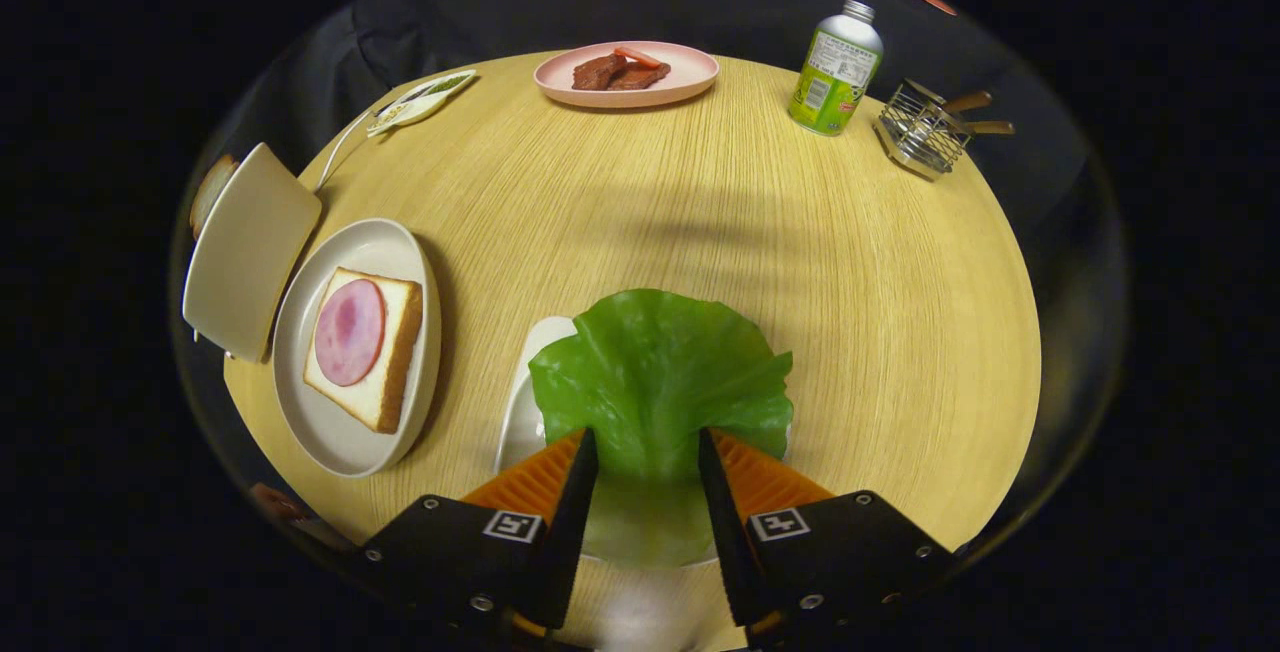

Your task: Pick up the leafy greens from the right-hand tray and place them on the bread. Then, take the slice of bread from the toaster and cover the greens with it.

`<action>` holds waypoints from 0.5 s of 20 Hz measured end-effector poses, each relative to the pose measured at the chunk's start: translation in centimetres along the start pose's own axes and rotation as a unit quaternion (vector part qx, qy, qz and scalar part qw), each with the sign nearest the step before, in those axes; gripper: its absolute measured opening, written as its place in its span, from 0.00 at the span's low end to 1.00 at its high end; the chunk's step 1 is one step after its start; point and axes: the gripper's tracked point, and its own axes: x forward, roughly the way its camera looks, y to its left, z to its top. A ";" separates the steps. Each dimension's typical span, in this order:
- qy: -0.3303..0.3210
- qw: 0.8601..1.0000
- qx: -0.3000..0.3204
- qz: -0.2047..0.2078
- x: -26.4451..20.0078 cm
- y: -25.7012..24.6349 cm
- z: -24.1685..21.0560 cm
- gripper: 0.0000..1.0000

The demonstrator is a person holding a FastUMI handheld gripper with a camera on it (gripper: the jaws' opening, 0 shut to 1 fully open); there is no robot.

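Right now I see my fingers (648, 447) spread apart either side of the leafy greens (660, 382), which lie on their tray (525, 402); whether they touch, I cannot tell. Bread (365, 347) with ham waits on the plate (345, 432) leftward.

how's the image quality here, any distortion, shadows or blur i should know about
Gripper view: fisheye bends the round table edge and stretches the toaster; a soft shadow band crosses the tabletop beyond the lettuce leaf; the hand-held gripper, fingers open around the leaf, looks sharp; the leaf's stem end between them is paler and blurred.
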 end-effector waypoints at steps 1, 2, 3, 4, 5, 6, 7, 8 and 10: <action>-0.001 1.000 0.004 -0.002 0.0 -0.1 0.1 0.55; -0.002 1.000 0.008 -0.006 0.0 -0.3 0.1 0.44; -0.002 1.000 0.013 -0.010 0.0 -0.3 0.1 0.33; -0.001 1.000 0.016 -0.013 0.0 -0.3 0.2 0.17; 0.003 1.000 0.023 -0.016 0.0 -0.2 0.2 0.11; 0.004 0.999 0.029 -0.016 0.0 -0.1 0.2 0.04; 0.008 0.999 0.040 -0.006 -0.1 0.2 0.2 0.03; 0.004 0.999 0.050 0.004 -0.4 0.5 0.4 0.01; -0.016 0.998 0.060 0.010 -1.3 0.6 1.3 0.01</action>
